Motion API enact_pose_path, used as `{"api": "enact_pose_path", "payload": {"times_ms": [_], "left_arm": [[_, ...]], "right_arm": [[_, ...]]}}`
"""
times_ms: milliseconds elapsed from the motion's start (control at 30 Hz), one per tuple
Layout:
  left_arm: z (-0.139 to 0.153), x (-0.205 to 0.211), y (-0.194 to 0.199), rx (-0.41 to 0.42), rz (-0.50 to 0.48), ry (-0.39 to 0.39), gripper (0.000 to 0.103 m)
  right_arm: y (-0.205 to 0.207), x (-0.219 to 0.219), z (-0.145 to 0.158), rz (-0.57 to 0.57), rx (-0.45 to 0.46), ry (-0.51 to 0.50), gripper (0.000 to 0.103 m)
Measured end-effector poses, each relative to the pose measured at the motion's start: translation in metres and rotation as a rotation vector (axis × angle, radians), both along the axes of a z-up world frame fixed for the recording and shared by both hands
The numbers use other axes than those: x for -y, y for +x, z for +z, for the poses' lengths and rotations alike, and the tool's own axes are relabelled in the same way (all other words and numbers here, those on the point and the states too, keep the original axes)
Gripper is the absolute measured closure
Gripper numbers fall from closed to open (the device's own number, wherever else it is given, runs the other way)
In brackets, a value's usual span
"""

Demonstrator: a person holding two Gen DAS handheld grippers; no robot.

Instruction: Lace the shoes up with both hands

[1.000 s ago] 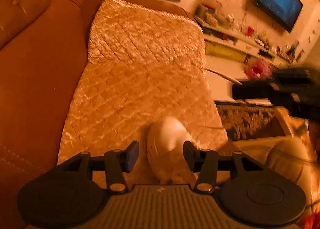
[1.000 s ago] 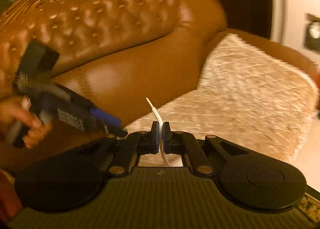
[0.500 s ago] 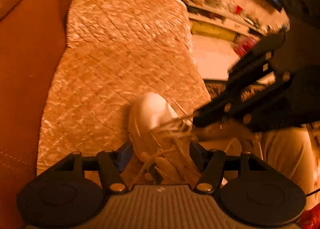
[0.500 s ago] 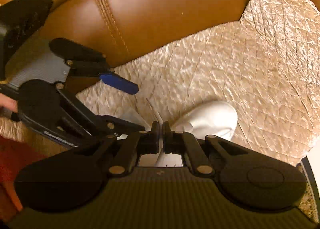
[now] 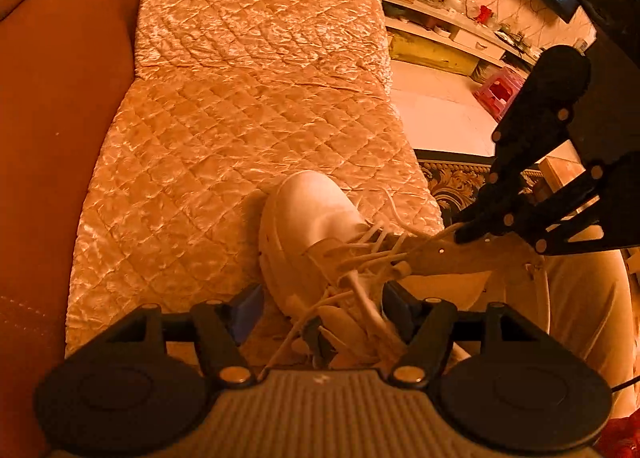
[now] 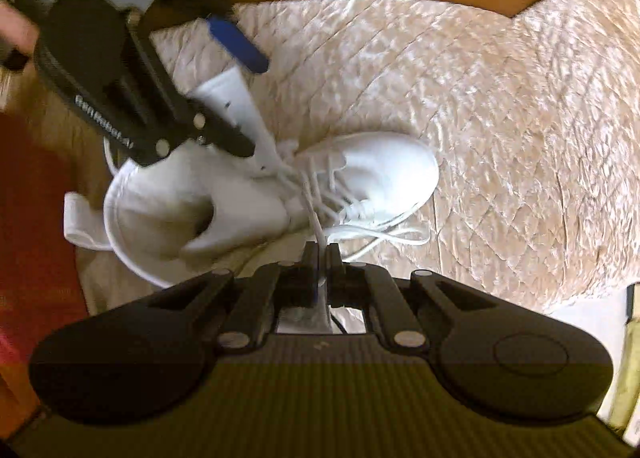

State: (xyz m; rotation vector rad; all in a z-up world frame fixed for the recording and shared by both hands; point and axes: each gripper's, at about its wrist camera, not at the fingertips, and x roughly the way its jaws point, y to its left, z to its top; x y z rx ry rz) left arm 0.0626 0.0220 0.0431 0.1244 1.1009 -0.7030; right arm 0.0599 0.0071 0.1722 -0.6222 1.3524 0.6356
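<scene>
A white high-top shoe (image 5: 312, 217) (image 6: 372, 173) lies on the quilted sofa cover, toe pointing away, its laces loose over the front. My left gripper (image 5: 322, 310) (image 6: 240, 97) hangs over the shoe's ankle end. Its jaws are opening, with the upright white flap (image 6: 244, 109) between the fingers and its blue pad (image 6: 236, 43) apart from that flap. My right gripper (image 6: 321, 254) (image 5: 466, 232) points down beside the shoe, shut on a white lace (image 6: 314, 217) that runs up from the eyelets.
The cream quilted cover (image 5: 248, 97) lies on a brown leather sofa (image 5: 52, 137). A leg in beige trousers (image 5: 580, 298) is at the right, with a patterned rug (image 5: 452, 177) and a pink stool (image 5: 500, 91) beyond. A hand (image 6: 16, 29) holds the left tool.
Both grippers came down over the shoe. The right one tipped from level to pointing down, still pinching the lace. The left jaws spread wider around the shoe's ankle.
</scene>
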Motion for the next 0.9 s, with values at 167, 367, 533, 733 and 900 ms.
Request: {"api": "enact_pose_path", "payload": {"times_ms": [167,367,533,733,900], "left_arm": [[0.013,0.008,-0.003,0.050,-0.019,-0.023,0.034],[0.043,0.024,-0.018,0.144,-0.176,-0.011,0.035],[0.051,0.032,-0.029,0.161,-0.261,-0.022,0.037],[0.061,0.051,-0.050,0.254,-0.452,0.049,0.052],[0.045,0.071,-0.047,0.235,-0.586,0.132,0.052]], "right_arm": [[-0.001,0.007,-0.012,0.023,-0.052,-0.016,0.097],[0.002,0.007,-0.020,0.011,-0.075,-0.039,0.097],[0.010,0.015,-0.015,-0.048,-0.082,0.058,0.097],[0.012,0.015,-0.011,-0.019,-0.082,0.064,0.097],[0.013,0.020,-0.010,-0.026,-0.083,0.108,0.097]]}}
